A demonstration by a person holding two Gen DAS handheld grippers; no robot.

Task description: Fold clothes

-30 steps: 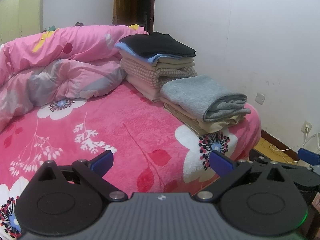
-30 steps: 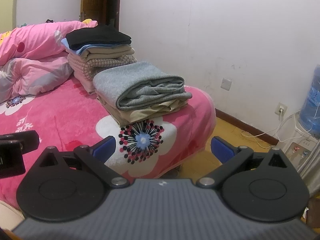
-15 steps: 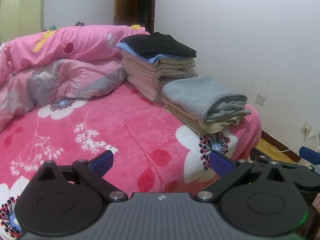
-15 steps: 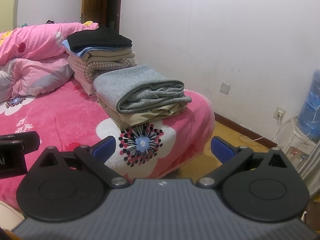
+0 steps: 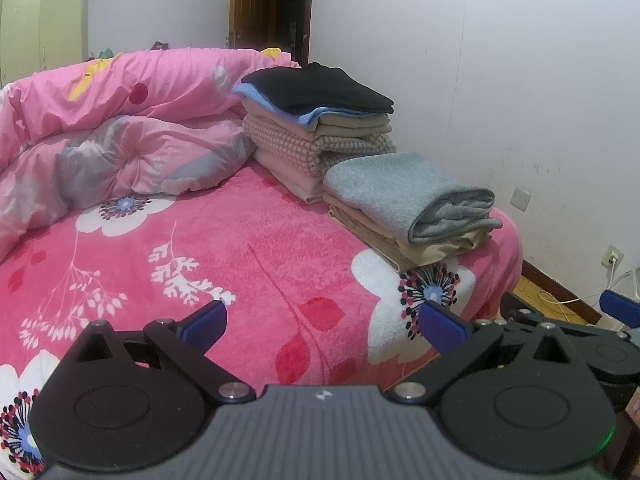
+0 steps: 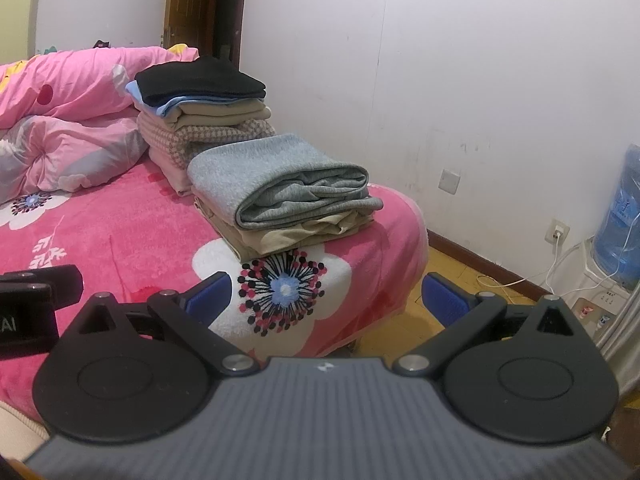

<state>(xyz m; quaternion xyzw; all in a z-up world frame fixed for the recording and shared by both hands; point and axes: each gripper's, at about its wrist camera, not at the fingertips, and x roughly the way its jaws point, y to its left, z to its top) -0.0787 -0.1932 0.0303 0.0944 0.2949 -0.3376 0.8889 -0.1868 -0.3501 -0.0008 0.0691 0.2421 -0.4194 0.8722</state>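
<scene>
Two piles of folded clothes sit on the pink flowered bed along its right side. The near pile has a grey folded garment on beige ones. The far, taller pile is topped by a black garment over blue, beige and checked pieces. My left gripper is open and empty, low over the bed's front. My right gripper is open and empty too, over the bed's front right corner. Both stand well short of the piles.
A crumpled pink quilt fills the back left of the bed. A white wall runs along the right, with sockets and cables near the floor. A blue water bottle on a dispenser stands at the right. A brown door is behind.
Both views have shifted slightly, so the piles sit a touch farther right and higher in frame. Both grippers remain open; no clothes moved.
</scene>
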